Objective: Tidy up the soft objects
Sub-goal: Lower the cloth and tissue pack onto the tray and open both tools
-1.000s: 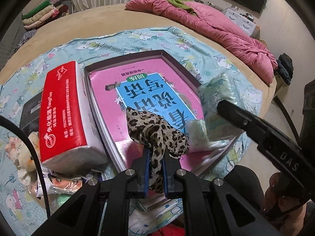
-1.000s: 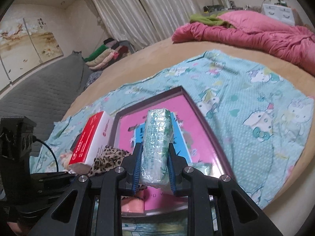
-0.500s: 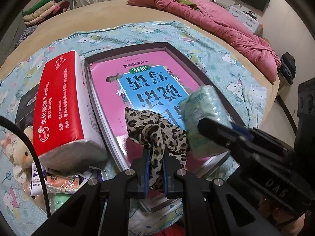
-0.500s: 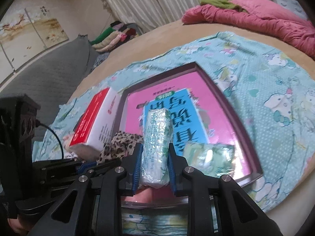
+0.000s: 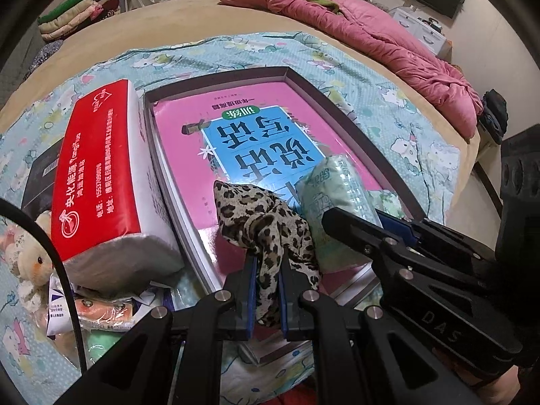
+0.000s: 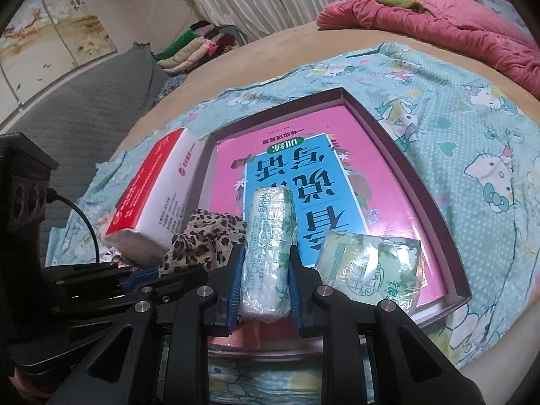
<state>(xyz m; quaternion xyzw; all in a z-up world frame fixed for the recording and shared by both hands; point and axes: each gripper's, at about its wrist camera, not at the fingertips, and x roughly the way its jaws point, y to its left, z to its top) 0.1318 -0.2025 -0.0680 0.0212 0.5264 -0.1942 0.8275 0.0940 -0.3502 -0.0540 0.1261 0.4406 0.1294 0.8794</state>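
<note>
The left gripper (image 5: 266,290) has its fingers clenched on a leopard-print cloth (image 5: 266,226), which bunches up above the blue pads and droops over the near end of a shallow box (image 5: 354,114). The right gripper (image 6: 265,287) is clenched on a green tissue pack (image 6: 270,236), held end-on between its pads and poking forward over the box. In the left wrist view the same pack (image 5: 334,202) sits just to the right of the cloth, with the right gripper's black arm crossing in front of it.

The box lies on a teal cartoon-print sheet (image 6: 472,141) spread over a tan bed (image 5: 168,23). Inside it a pink and blue book (image 6: 303,175) covers the bottom. A second green tissue pack (image 6: 371,270) lies on the book at the box's near right corner, just beside the held one.

A red and white tissue block (image 5: 101,175) leans against the box's left wall. Near it, at the left edge, are a small plush toy (image 5: 30,253) and some wrapped packets (image 5: 101,310). A pink quilt (image 5: 371,33) is heaped at the far side of the bed, and folded clothes (image 6: 199,47) are stacked by the curtain.
</note>
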